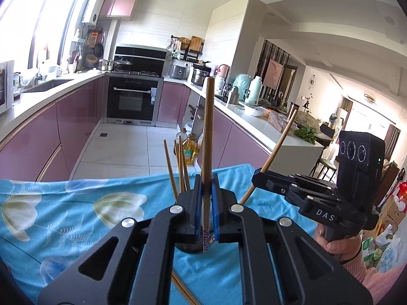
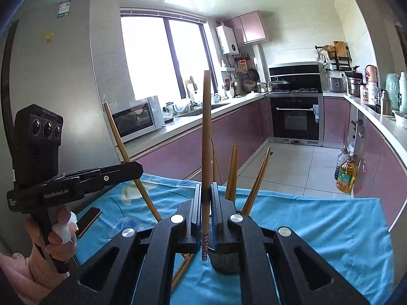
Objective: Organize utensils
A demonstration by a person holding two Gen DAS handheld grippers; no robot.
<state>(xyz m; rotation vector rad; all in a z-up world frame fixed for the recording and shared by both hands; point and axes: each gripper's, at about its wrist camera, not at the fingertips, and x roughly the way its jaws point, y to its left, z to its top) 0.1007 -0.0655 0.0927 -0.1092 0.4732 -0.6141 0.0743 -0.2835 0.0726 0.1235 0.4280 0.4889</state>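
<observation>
Left gripper (image 1: 206, 185) clamped on one bamboo chopstick (image 1: 208, 137), held nearly upright, patterned tip hanging just above the dark chopstick holder (image 1: 189, 249). Right gripper (image 2: 206, 198) likewise clenched on its own chopstick (image 2: 206, 132), near vertical, patterned end low over the same holder (image 2: 225, 261).

Seen from the left wrist: right gripper (image 1: 264, 176) off to the right of the holder, its chopstick (image 1: 279, 142) slanting up and rightward; a hand (image 1: 335, 244) in a pink sleeve (image 1: 376, 279) wrapped round the grip. Seen from the right wrist: left gripper (image 2: 132, 169) to the left of the holder, its chopstick (image 2: 122, 150) leaning up-left; a hand (image 2: 53, 239) on the handle, white wrap on a finger.

Several chopsticks (image 1: 182, 162) already standing in the holder, fanned out behind the left gripper's fingers; same bundle (image 2: 234, 175) beyond the right gripper. More loose chopsticks (image 1: 183, 289) lying flat on the blue floral tablecloth (image 1: 76, 216) near the holder, partly hidden under the gripper body (image 2: 182, 272). Phone (image 2: 89, 221) flat on the cloth, left of the holder. Beyond the table's far edge: tiled floor, pink cabinets, oven (image 1: 131, 99), oil bottle (image 2: 344, 175), microwave (image 2: 138, 119).
</observation>
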